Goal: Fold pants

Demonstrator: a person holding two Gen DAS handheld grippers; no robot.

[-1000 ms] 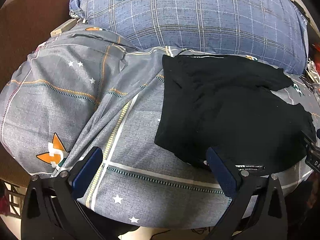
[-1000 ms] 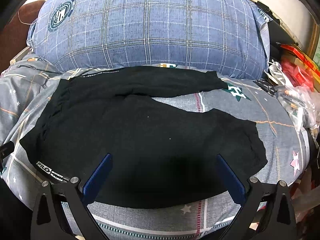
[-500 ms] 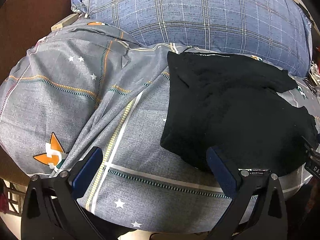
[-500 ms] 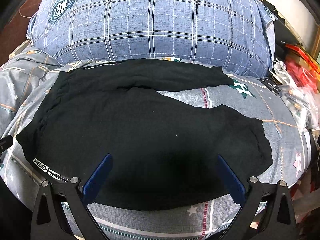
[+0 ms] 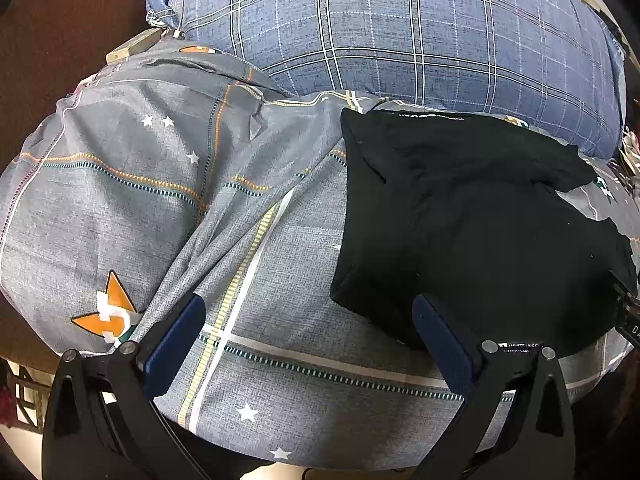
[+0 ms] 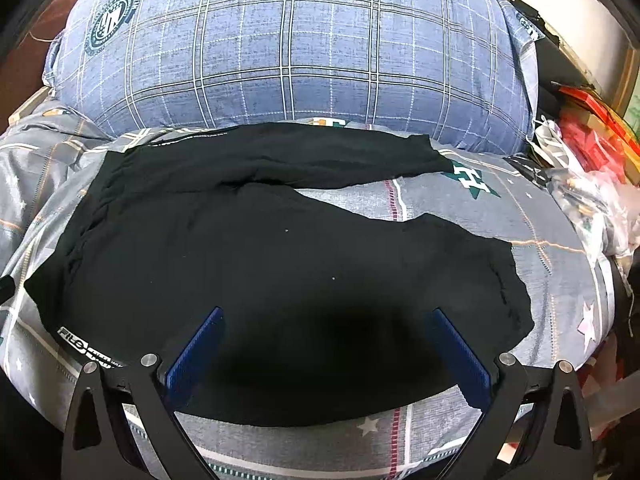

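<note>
1. Black pants (image 6: pixel 280 264) lie spread flat on a bed, on a grey quilt (image 5: pixel 168 200) patterned with stars, stripes and orange emblems.
2. Waistband end sits to the left in the right wrist view; the two legs run out to the right. The far leg (image 6: pixel 320 156) lies close to a blue plaid pillow (image 6: pixel 288 52); the near leg (image 6: pixel 460 280) ends near the quilt's right side. A wedge of quilt shows between the legs.
3. A white printed logo (image 6: pixel 74 344) sits on the near-left corner of the pants.
4. Left gripper (image 5: pixel 308 332): jaws wide apart, nothing between them. It hangs over the near-left corner of the pants; the right finger (image 5: pixel 444 344) overlaps the black cloth in view, the left finger (image 5: pixel 176 340) stands over bare quilt. Contact with cloth cannot be told.
5. Right gripper (image 6: pixel 326 344): jaws wide, holding nothing, both blue pads over the near edge of the pants. A dark shadow falls on the cloth between them.
6. Pillow carries a round crest (image 6: pixel 112 24) at its upper left.
7. Clutter at the bed's right side: clear plastic bags (image 6: pixel 592 200) and red packaging (image 6: pixel 588 136).
8. Dark brown surface (image 5: pixel 68 32) shows beyond the quilt's left side.
</note>
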